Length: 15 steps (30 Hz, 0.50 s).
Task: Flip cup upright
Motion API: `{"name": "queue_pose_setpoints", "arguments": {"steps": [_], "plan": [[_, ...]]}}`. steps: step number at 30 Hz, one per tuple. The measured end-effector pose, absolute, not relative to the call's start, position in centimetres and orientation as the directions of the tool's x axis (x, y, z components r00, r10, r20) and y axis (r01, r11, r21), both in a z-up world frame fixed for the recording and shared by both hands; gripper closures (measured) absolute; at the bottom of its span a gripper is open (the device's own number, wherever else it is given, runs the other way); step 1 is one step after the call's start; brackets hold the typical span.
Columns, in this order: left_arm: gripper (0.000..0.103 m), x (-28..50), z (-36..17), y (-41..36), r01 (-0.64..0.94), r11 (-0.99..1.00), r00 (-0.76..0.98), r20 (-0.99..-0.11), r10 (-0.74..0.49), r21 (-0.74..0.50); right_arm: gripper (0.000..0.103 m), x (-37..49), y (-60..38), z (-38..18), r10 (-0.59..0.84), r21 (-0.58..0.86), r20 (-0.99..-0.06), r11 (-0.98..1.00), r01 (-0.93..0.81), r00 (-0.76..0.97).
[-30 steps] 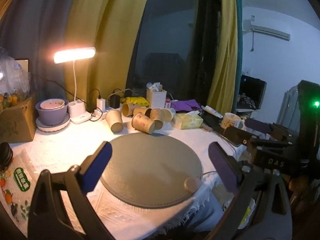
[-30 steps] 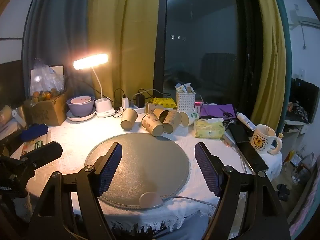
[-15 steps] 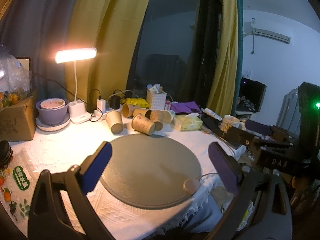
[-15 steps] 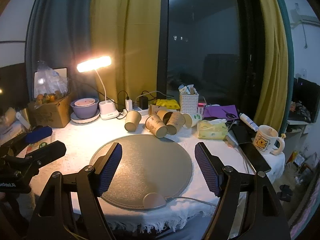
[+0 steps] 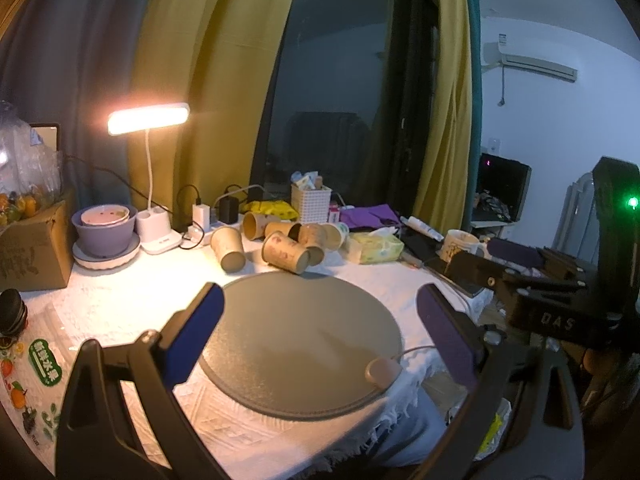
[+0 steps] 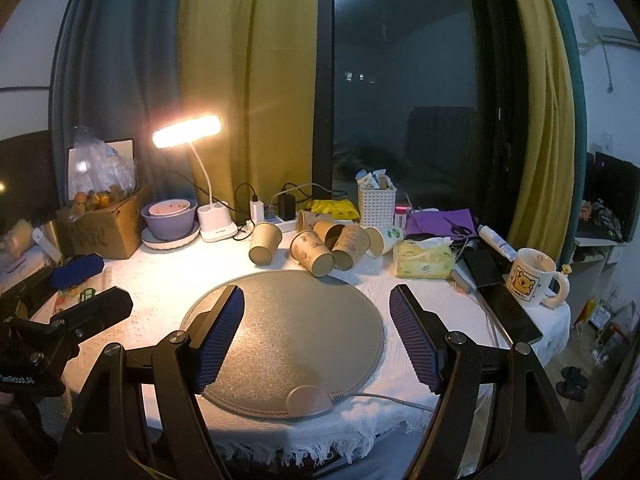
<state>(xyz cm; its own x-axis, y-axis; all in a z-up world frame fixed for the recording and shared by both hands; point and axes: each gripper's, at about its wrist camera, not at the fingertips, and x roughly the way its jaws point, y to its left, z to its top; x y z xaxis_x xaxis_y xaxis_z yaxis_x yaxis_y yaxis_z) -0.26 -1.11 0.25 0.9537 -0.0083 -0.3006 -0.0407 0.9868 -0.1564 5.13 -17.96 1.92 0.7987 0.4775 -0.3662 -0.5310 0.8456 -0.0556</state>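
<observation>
Several brown paper cups lie on their sides beyond the round grey mat (image 5: 296, 340) (image 6: 296, 320). One cup (image 5: 228, 249) (image 6: 264, 244) lies apart on the left. A printed cup (image 5: 285, 252) (image 6: 312, 254) lies nearest the mat's far edge. My left gripper (image 5: 318, 334) is open and empty above the mat's near side. My right gripper (image 6: 316, 336) is open and empty over the mat, well short of the cups. The right gripper's body (image 5: 540, 300) shows at the right of the left wrist view; the left gripper's body (image 6: 60, 320) shows at the left of the right wrist view.
A lit desk lamp (image 6: 188, 136), a purple bowl (image 6: 170, 220), a cardboard box (image 6: 100, 232), a white basket (image 6: 378, 202), a tissue pack (image 6: 424, 258), a phone (image 6: 516, 312) and a bear mug (image 6: 532, 278) ring the white-clothed table. A small round puck with a cable (image 6: 308, 400) sits on the mat's near edge.
Both views have risen slightly, so the table sits a little lower in frame. The grippers stay open and the cups have not moved.
</observation>
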Motion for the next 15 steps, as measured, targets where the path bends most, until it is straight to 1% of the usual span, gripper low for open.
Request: {"name": "queue_pose_setpoints", "arguments": {"steps": [15], "plan": [[0.005, -0.25, 0.38, -1.10, -0.042, 0.987, 0.954, -0.301, -0.006, -0.155, 0.025, 5.11, -17.91, 1.87, 0.478, -0.060, -0.365, 0.844, -0.533, 0.799]]}}
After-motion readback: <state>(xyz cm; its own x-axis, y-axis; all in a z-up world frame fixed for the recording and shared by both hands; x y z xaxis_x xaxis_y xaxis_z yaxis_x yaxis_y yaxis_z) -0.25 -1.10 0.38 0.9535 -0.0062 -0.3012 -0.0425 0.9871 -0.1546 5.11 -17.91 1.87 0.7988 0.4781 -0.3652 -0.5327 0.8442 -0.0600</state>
